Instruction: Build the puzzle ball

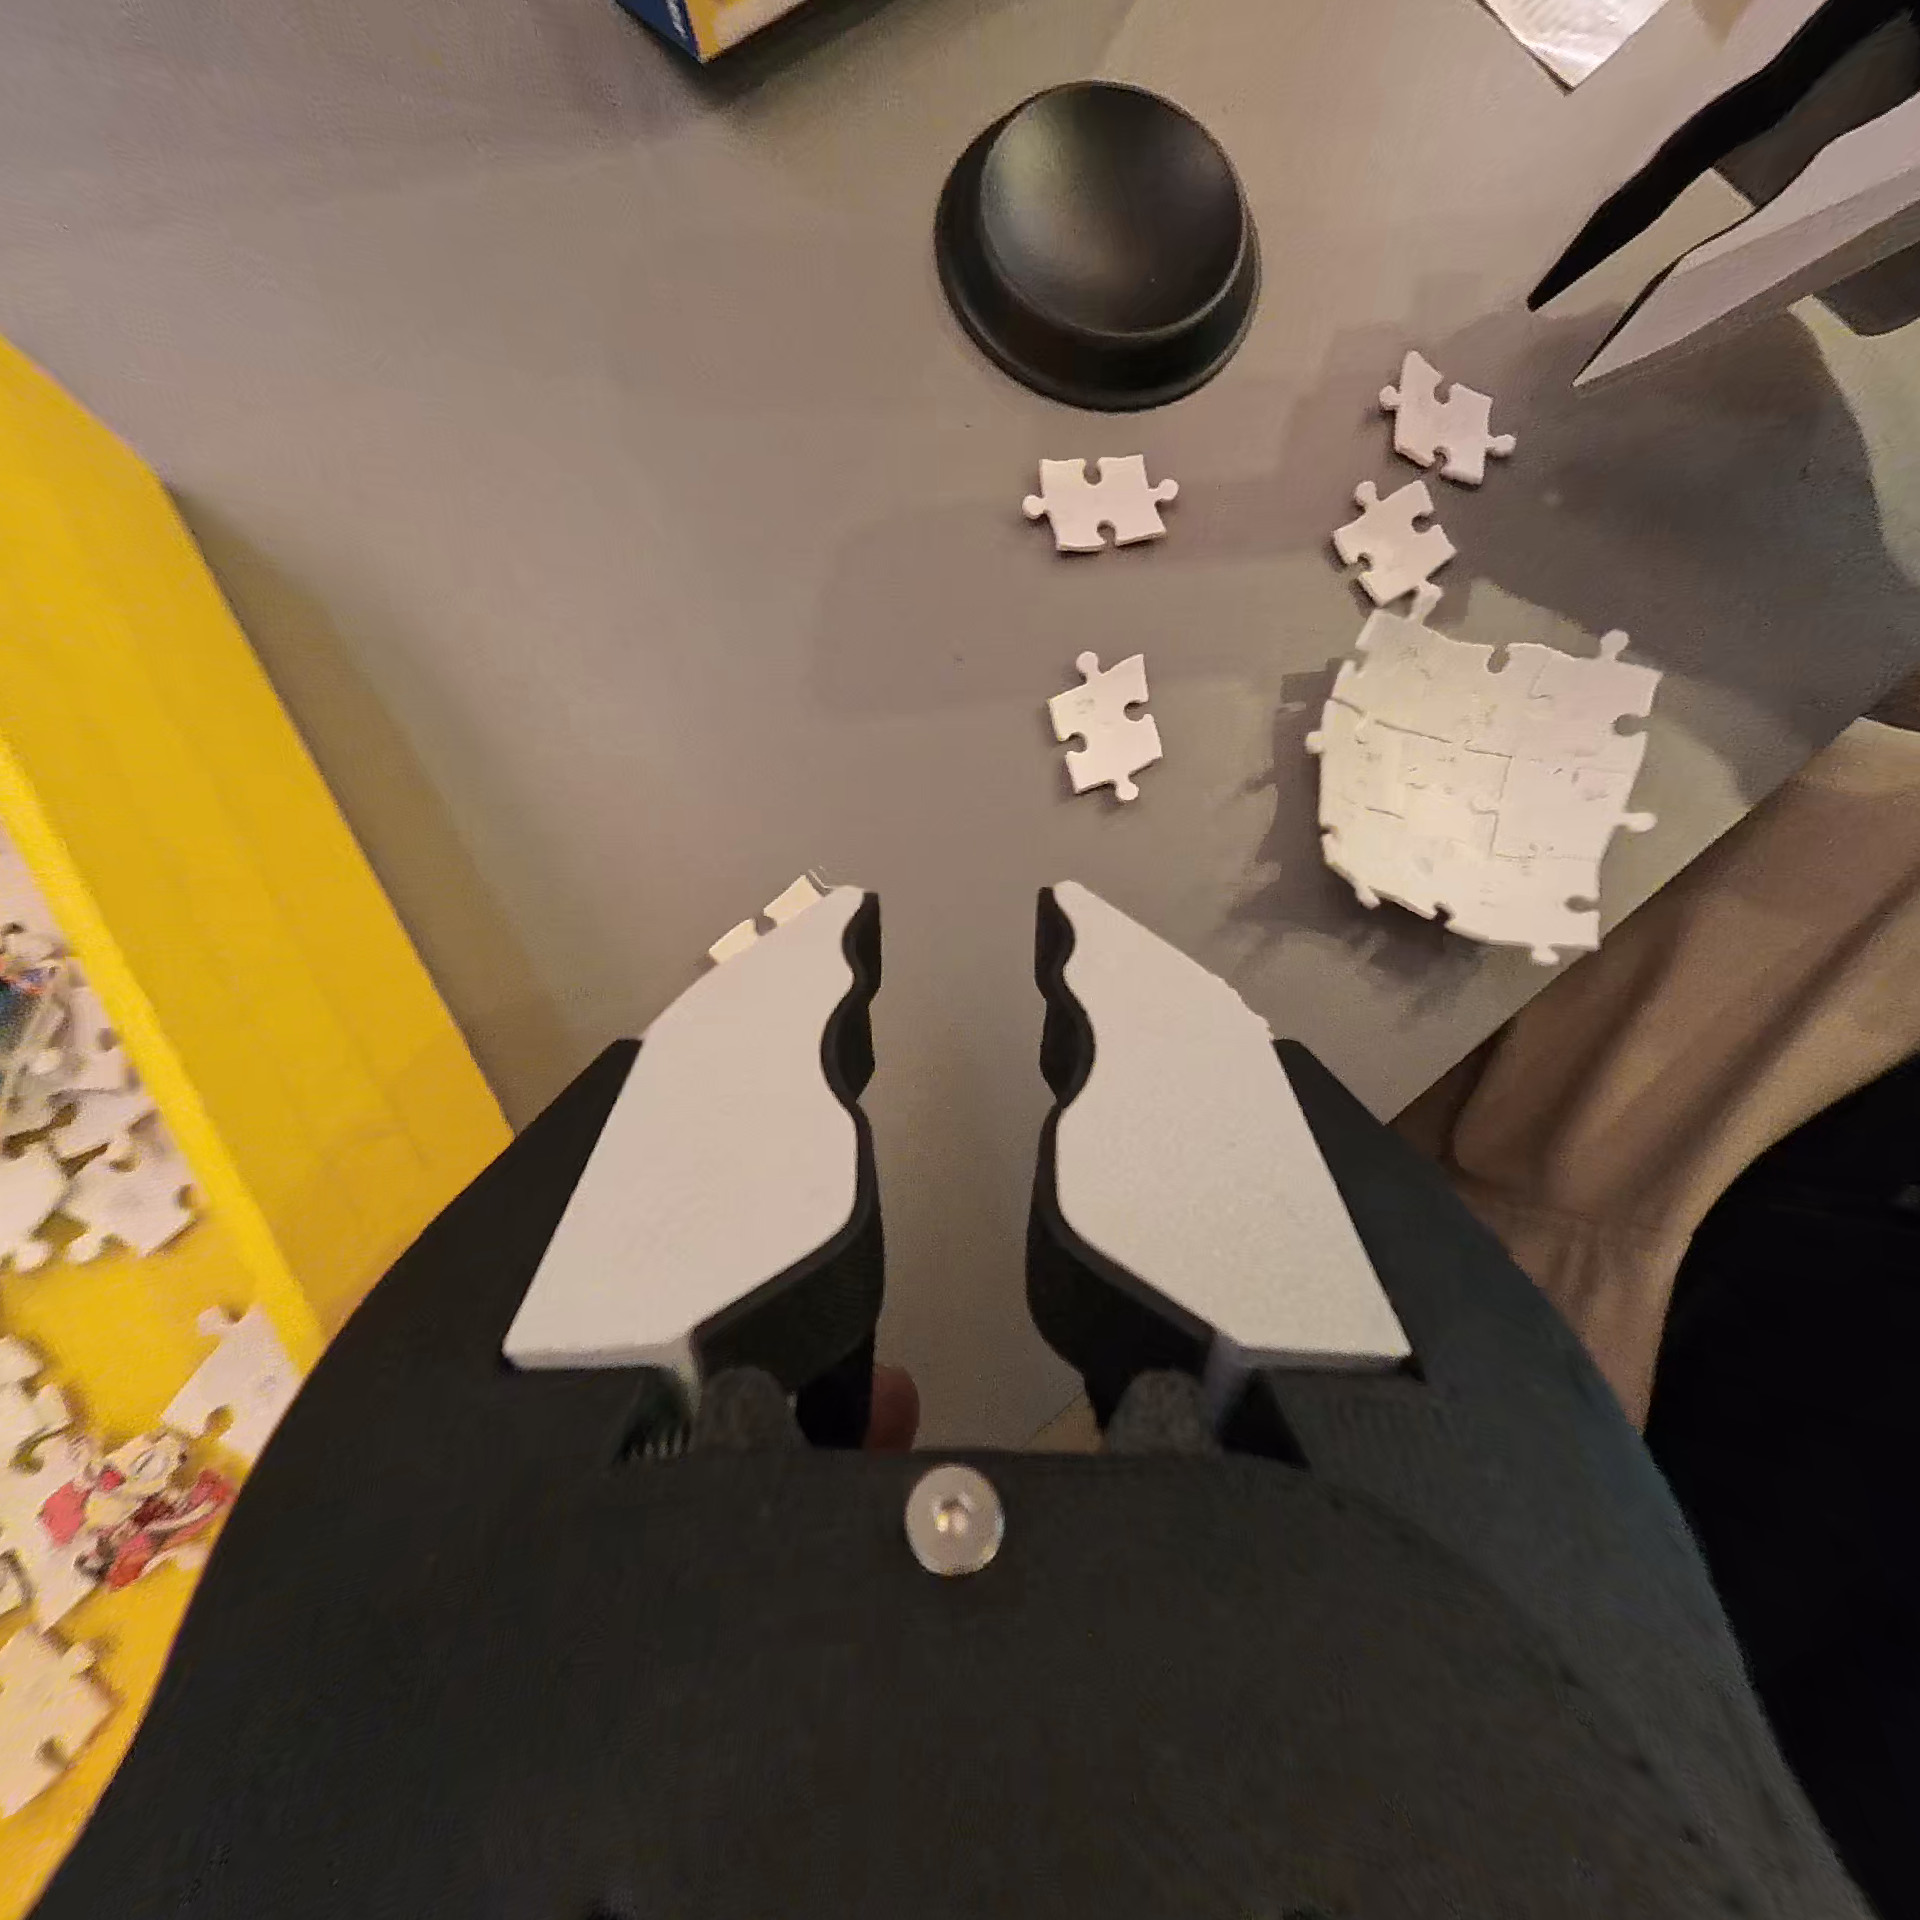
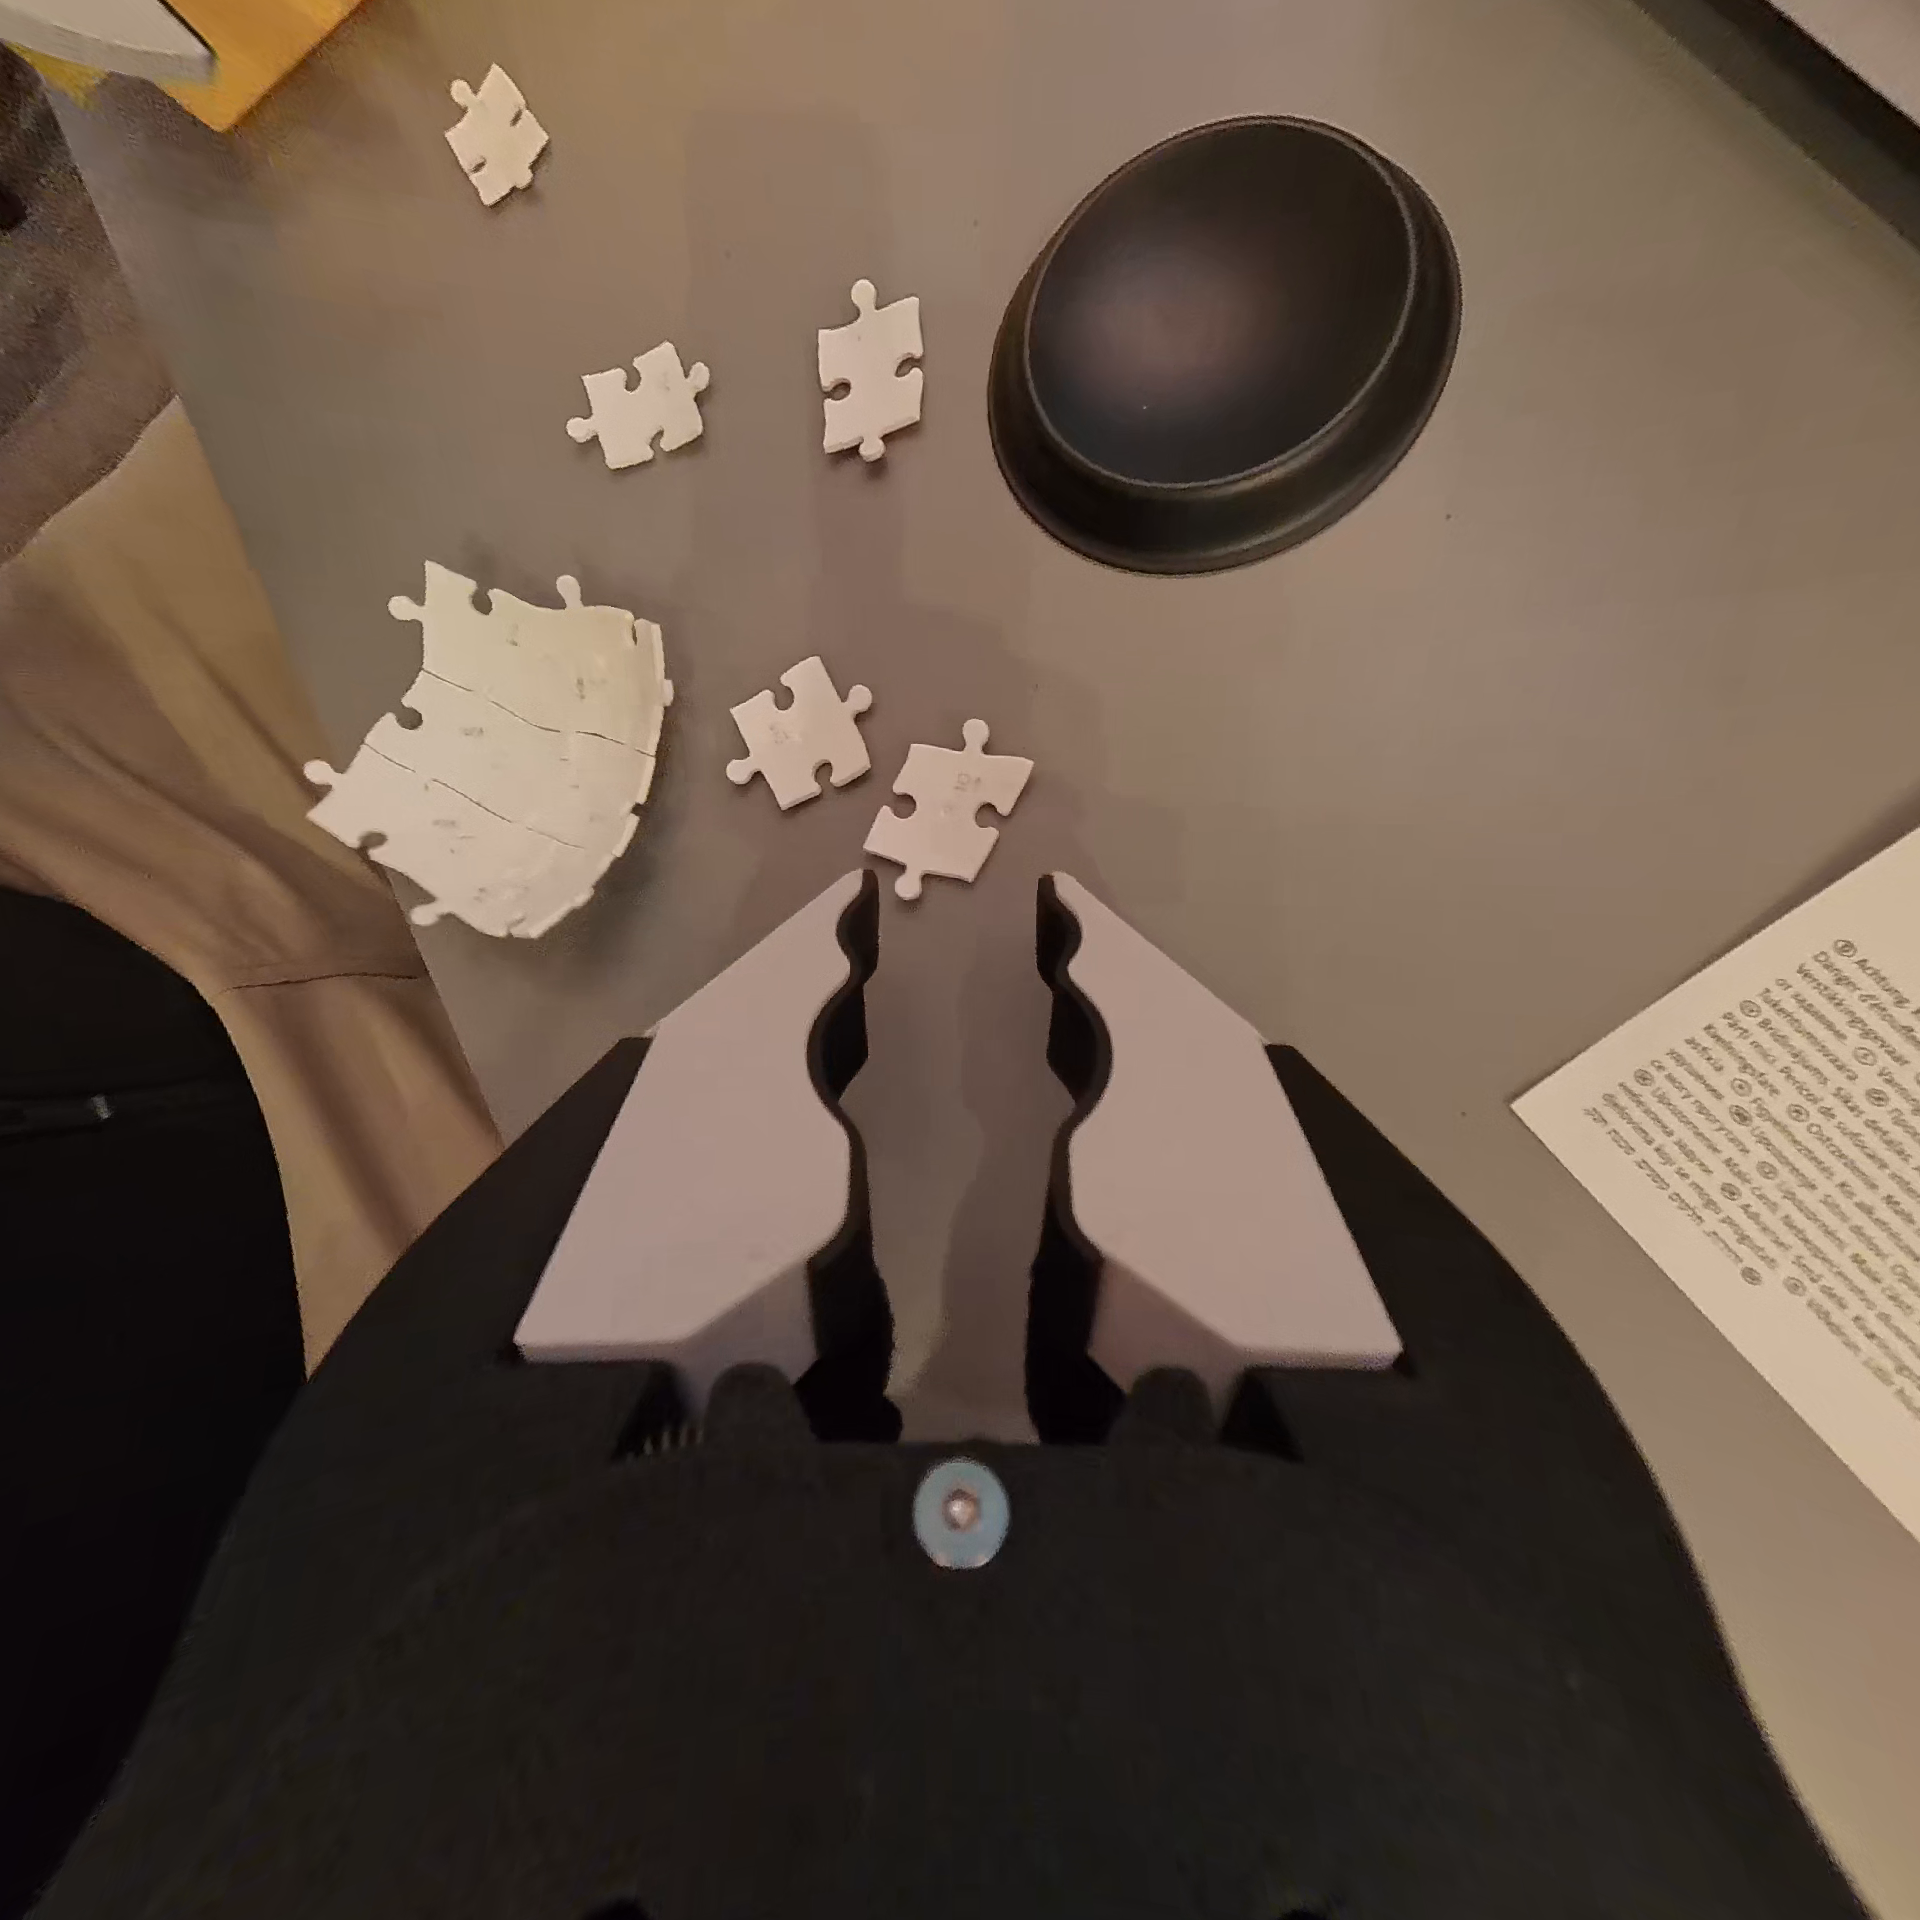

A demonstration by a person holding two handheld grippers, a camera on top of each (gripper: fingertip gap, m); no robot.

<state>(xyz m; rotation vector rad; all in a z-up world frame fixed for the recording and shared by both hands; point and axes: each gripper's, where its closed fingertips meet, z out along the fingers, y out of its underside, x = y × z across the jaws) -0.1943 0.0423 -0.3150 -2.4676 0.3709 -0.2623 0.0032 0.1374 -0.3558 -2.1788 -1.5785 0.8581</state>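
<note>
Two pairs of tongs hover apart and empty over the grey surface [image 2: 1351, 779]. The right tongs [image 2: 957, 896] are nearest: a loose white puzzle piece [image 2: 948, 810] lies just beyond their tips, lengthwise toward the frame's upper right. The curved white assembled puzzle section [image 2: 499, 769] sits left; the left tongs [image 1: 957, 906] hang well off.

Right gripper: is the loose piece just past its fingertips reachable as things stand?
Probably yes. The right gripper is open and empty, and the loose piece lies flat on the grey table just off its left fingertip, with nothing over it. Its neighbouring piece sits close, apart from it.
</note>
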